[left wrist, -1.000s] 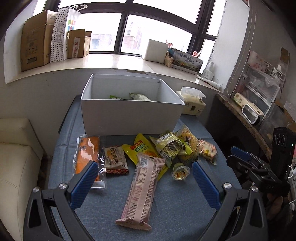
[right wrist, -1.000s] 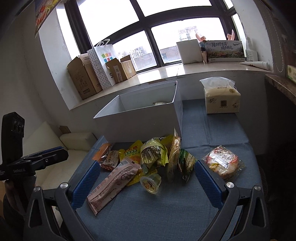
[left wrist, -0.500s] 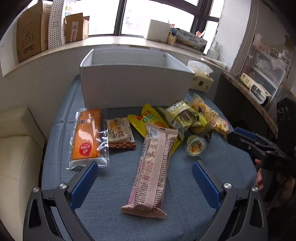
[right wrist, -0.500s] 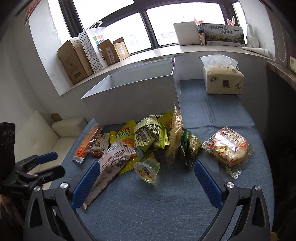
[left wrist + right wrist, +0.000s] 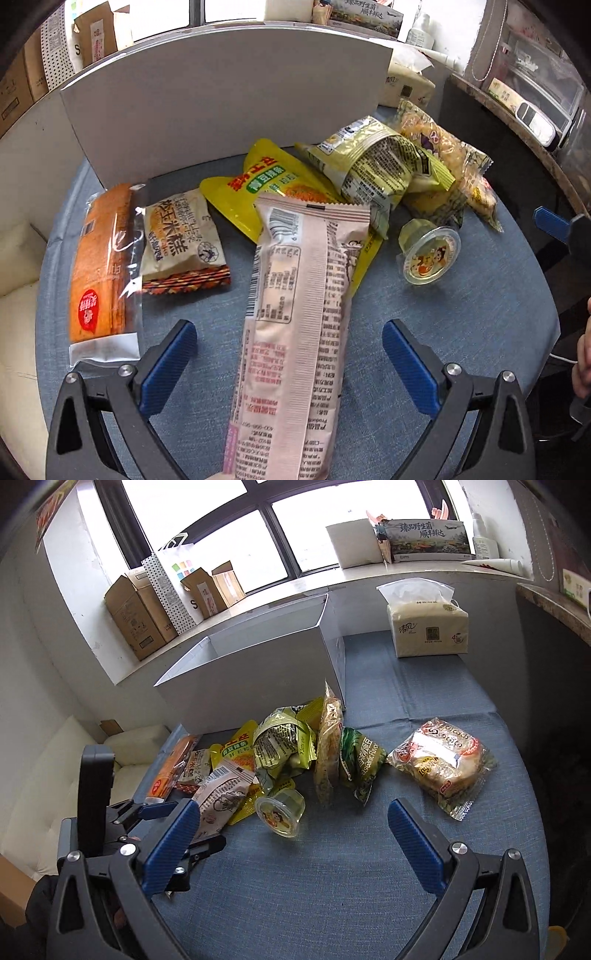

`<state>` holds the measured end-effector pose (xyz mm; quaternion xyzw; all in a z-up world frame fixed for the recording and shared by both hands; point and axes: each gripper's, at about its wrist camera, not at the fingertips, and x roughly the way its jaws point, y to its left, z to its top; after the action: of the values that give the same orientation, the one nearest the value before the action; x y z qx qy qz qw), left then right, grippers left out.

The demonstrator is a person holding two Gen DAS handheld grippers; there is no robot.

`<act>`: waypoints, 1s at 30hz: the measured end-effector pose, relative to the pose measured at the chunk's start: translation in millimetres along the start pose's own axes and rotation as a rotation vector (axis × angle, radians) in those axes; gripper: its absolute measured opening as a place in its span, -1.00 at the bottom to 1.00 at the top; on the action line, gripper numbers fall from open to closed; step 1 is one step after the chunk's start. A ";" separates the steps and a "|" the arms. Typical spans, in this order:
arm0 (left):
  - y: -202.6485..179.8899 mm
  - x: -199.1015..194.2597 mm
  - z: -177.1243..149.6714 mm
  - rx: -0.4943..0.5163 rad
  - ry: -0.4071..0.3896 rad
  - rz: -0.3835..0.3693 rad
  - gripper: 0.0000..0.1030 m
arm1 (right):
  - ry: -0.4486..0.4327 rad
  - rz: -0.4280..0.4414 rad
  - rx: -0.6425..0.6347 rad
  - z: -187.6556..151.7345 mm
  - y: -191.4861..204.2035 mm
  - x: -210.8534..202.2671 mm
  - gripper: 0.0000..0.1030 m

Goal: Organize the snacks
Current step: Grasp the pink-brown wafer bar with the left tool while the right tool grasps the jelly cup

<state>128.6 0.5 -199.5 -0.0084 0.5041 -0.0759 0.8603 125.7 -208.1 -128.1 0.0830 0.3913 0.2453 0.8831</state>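
Note:
A long pink snack packet (image 5: 295, 332) lies on the blue table between the open fingers of my left gripper (image 5: 290, 363), which is low over its near end. The same packet shows in the right wrist view (image 5: 221, 794). Around it lie an orange packet (image 5: 101, 266), a beige rice-cake packet (image 5: 181, 236), a yellow pouch (image 5: 266, 181), a green crumpled bag (image 5: 373, 170) and a jelly cup (image 5: 428, 251). A white box (image 5: 221, 99) stands behind them. My right gripper (image 5: 293, 834) is open and empty, above the table in front of the jelly cup (image 5: 282, 812).
A wrapped bread bun (image 5: 443, 764) and a green bean packet (image 5: 360, 764) lie right of the pile. A tissue pack (image 5: 424, 624) stands at the back right. Cardboard boxes (image 5: 136, 616) sit on the window sill. A white sofa (image 5: 44, 794) is left of the table.
My left gripper has moved down and forward, so its open fingers now straddle the pink packet. My right gripper has moved slightly closer to the pile. Both stay open.

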 end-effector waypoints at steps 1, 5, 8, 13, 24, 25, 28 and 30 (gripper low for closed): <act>-2.0 1.5 0.0 0.007 -0.004 0.012 0.98 | 0.001 0.000 0.003 -0.5 -1.1 0.0 1.00; -6.1 2.1 0.3 0.032 -0.013 0.073 0.78 | 0.006 -0.009 0.011 -3.9 -5.8 0.2 1.00; -7.9 -1.8 -1.9 0.050 -0.025 0.063 0.62 | 0.027 0.004 0.021 -7.2 -9.1 2.5 1.00; -7.1 -8.7 -2.7 0.037 -0.031 0.046 0.17 | 0.058 0.003 0.025 -13.6 -6.9 9.2 1.00; 10.6 -103.4 -17.6 -0.039 -0.243 0.053 0.17 | 0.112 -0.003 -0.087 -24.5 21.8 46.1 1.00; 15.7 -112.1 -16.6 -0.041 -0.259 0.058 0.17 | 0.124 -0.018 -0.103 -24.8 24.6 53.0 1.00; 25.4 -122.8 -19.4 -0.036 -0.284 0.069 0.16 | 0.145 -0.042 -0.100 -24.9 26.6 70.6 0.95; 31.2 -122.0 -19.1 -0.049 -0.281 0.043 0.06 | 0.162 -0.061 -0.086 -24.3 25.0 80.4 0.73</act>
<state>57.2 49.6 -106.1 -0.0292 0.3805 -0.0429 0.9233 144.8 -147.5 -188.4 0.0129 0.4530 0.2410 0.8582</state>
